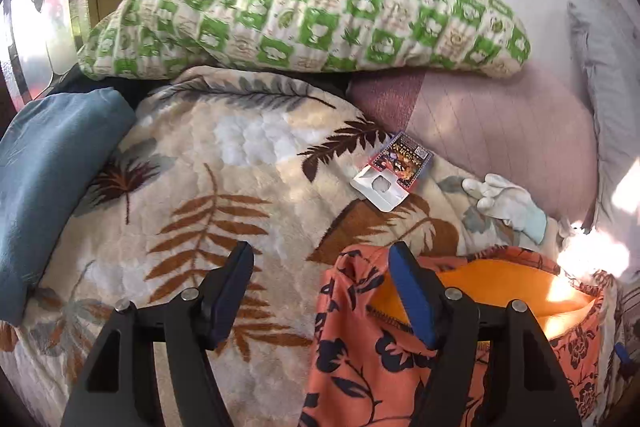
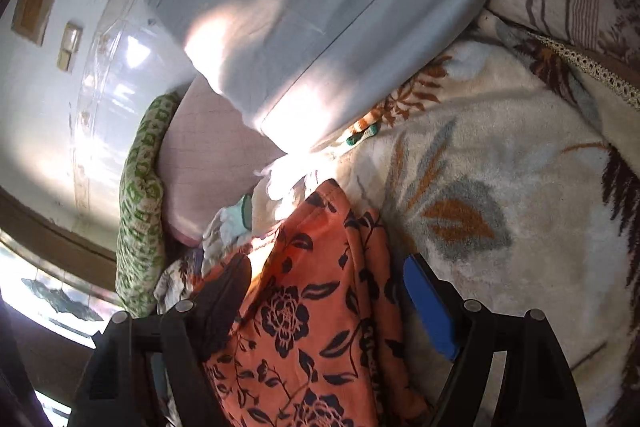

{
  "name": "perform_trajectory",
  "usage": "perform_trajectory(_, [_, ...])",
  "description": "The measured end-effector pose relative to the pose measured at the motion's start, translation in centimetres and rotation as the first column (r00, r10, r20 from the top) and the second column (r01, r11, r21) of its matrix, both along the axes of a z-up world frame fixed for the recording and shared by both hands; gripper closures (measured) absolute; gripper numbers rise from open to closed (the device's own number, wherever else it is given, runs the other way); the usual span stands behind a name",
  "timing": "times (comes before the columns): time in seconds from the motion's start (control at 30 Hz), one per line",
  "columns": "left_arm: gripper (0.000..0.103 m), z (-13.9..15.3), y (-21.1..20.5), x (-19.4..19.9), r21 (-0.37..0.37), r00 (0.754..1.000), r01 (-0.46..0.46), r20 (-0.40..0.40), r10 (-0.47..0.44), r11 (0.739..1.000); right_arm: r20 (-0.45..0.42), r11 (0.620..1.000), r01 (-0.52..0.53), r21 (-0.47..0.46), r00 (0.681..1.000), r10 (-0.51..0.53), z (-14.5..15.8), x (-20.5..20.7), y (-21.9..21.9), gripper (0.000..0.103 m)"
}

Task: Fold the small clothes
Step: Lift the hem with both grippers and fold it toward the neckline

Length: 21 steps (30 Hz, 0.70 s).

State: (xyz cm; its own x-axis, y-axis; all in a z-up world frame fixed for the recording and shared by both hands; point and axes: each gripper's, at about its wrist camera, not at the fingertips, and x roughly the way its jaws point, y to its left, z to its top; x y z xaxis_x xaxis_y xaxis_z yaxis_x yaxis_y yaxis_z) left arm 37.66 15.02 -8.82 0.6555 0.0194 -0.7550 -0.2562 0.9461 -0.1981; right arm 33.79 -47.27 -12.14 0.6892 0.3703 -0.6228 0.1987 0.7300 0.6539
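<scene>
Bed draped with a cream leaf-print blanket [image 1: 248,163], pillows banked behind. Orange floral garment [image 1: 360,355] crumpled on it, yellow lining exposed. Left gripper [image 1: 320,267] spread wide, nothing pinched, one finger over the garment's edge. Right gripper [image 2: 328,279] likewise parted, straddling a fold without pressing. Torn card package [image 1: 394,167] nearby, emptied.

A home bedroom: beyond the fingers, a bed spread with a plush cream leaf-print blanket [image 1: 248,163], a green-and-white checked pillow [image 1: 304,15] against the wall, a pale blue pillow [image 2: 320,7], and a wall switch [image 2: 70,45].
</scene>
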Motion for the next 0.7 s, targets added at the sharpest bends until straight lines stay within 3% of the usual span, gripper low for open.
perform_trajectory(0.13, [0.024,-0.2,1.8,-6.5,-0.022,1.0,0.018,0.023,-0.017,1.0,-0.088,0.988,-0.08,-0.133,0.994,0.068,-1.3,-3.4,1.3,0.022])
perform_trajectory(0.27, [0.023,-3.2,1.0,-10.0,-0.059,0.991,0.111,-0.072,-0.115,0.992,-0.164,0.987,-0.151,-0.05,0.976,0.141,-4.7,-5.9,1.9,0.022])
perform_trajectory(0.33, [0.023,-4.4,0.0,-10.1,-0.082,0.981,0.158,-0.097,-0.166,0.984,-0.153,0.982,-0.188,0.004,0.97,0.186,-5.1,-6.0,2.7,0.022])
perform_trajectory(0.43, [0.023,-5.0,-1.0,-9.3,-0.092,0.974,0.188,-0.109,-0.197,0.978,-0.155,0.979,-0.201,-0.036,0.969,0.194,-5.1,-5.2,3.4,0.022])
perform_trajectory(0.5, [0.022,-5.6,-1.6,-8.2,-0.129,0.96,0.23,-0.131,-0.247,0.964,-0.196,0.976,-0.217,-0.024,0.958,0.208,-6.0,-4.3,3.6,0.022])
perform_trajectory(0.7, [0.023,-8.0,-3.2,-5.9,-0.179,0.928,0.282,-0.198,-0.316,0.942,-0.191,0.973,-0.229,-0.022,0.956,0.221,-6.1,-3.8,3.8,0.022])
